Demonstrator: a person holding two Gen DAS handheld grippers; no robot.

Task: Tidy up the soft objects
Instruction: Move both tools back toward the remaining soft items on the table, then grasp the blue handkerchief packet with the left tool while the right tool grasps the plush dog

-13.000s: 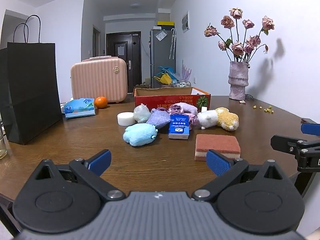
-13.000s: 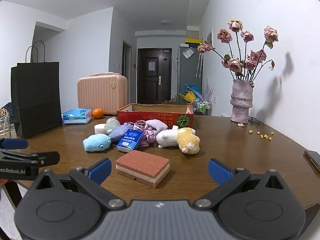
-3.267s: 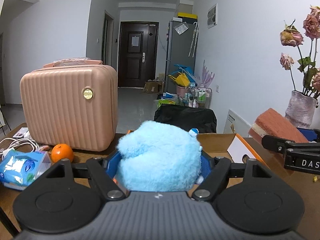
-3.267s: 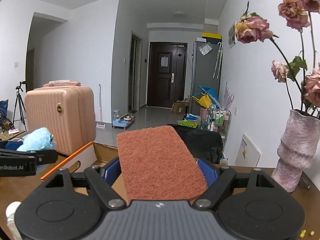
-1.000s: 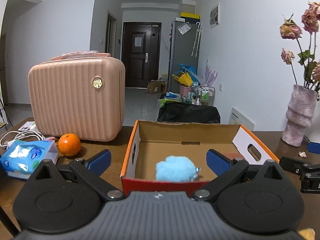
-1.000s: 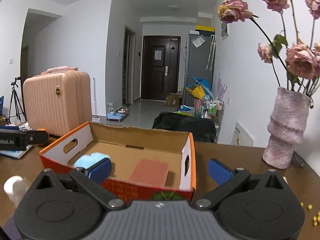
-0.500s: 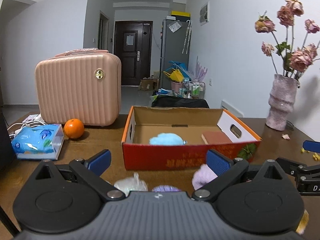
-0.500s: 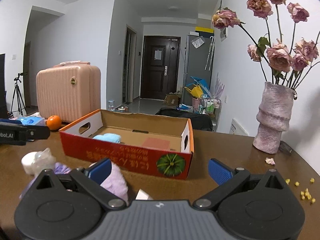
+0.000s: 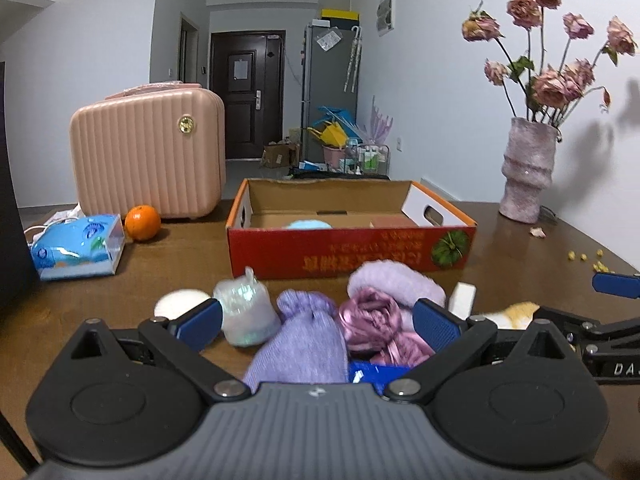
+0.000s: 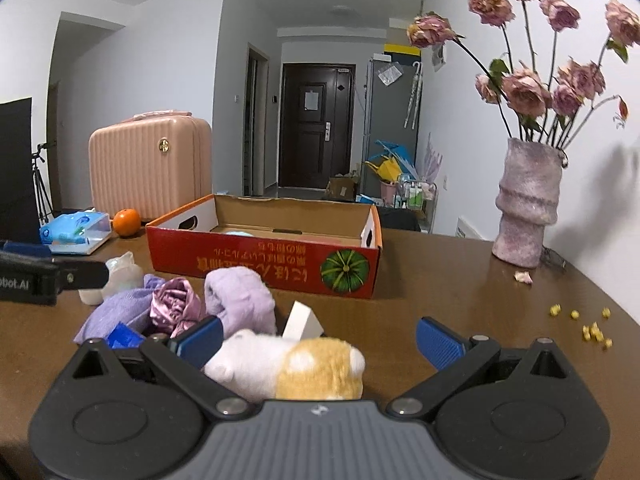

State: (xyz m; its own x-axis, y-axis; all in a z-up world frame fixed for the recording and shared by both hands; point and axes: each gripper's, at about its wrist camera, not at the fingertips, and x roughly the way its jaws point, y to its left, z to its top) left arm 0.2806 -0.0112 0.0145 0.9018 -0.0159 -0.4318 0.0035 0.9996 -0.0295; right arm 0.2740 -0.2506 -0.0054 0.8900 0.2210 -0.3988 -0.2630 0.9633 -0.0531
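While a red cardboard box (image 9: 348, 254) sits at the far middle of the brown table (image 9: 180, 264), a heap of soft things waits on its near side, seemingly so each can be lifted straight over the low front wall. Inside the box a pale blue plush (image 9: 310, 224) and a reddish sponge (image 9: 394, 222) just show above the rim, so sorting looks partly done. The left gripper (image 9: 316, 322) hovers with its blue jaws spread wide, holding nothing; between them lie a lilac knitted pouch (image 9: 300, 344) and a crumpled pink satin cloth (image 9: 370, 318), with a small clear bag (image 9: 244, 310) just inside the left jaw. To the right, the right gripper (image 10: 318, 340) is equally wide open and empty, with a white and orange plush toy (image 10: 288, 368) lying between its jaws; whether the left jaw touches it is unclear. A fluffy lilac roll (image 10: 240, 300) lies between the heap and the box. A pink suitcase (image 9: 148, 156) stands far left, a vase of dried roses (image 9: 528, 168) far right.
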